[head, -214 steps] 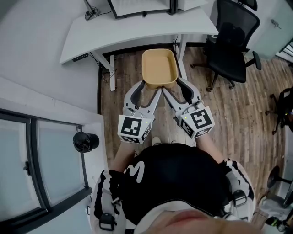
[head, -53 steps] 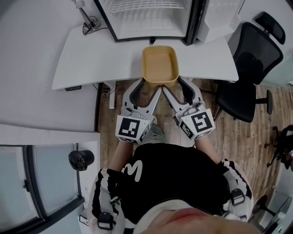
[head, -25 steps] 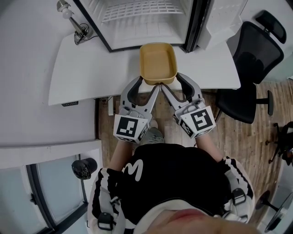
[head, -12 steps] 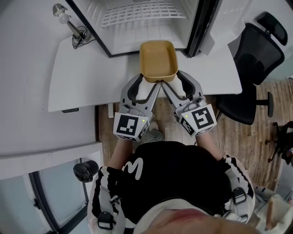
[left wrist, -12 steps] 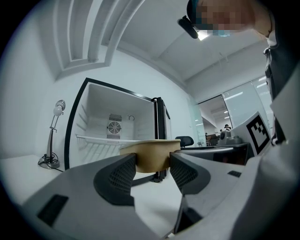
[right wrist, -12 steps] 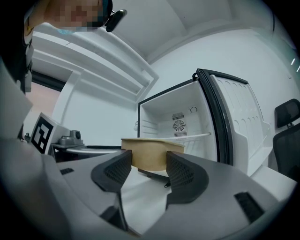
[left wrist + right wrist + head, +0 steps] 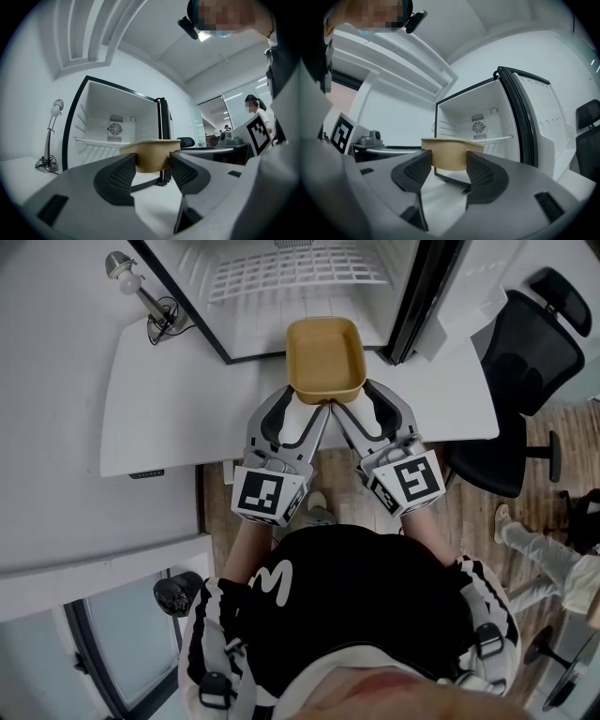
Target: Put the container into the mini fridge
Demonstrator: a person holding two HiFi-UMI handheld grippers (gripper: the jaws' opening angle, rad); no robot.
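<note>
Jaws of left gripper (image 7: 309,407) and right gripper (image 7: 356,406) clamp the container (image 7: 323,352); keep it level, ease straight into the fridge (image 7: 300,277).

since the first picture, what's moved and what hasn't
The container has been carried forward from over the floor and now hangs over the desk at the open fridge front. The left gripper and right gripper still clamp its near edge.

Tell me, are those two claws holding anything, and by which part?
Yes. The left gripper and right gripper are both shut on the tan container, each clamping a corner of its near end.
</note>
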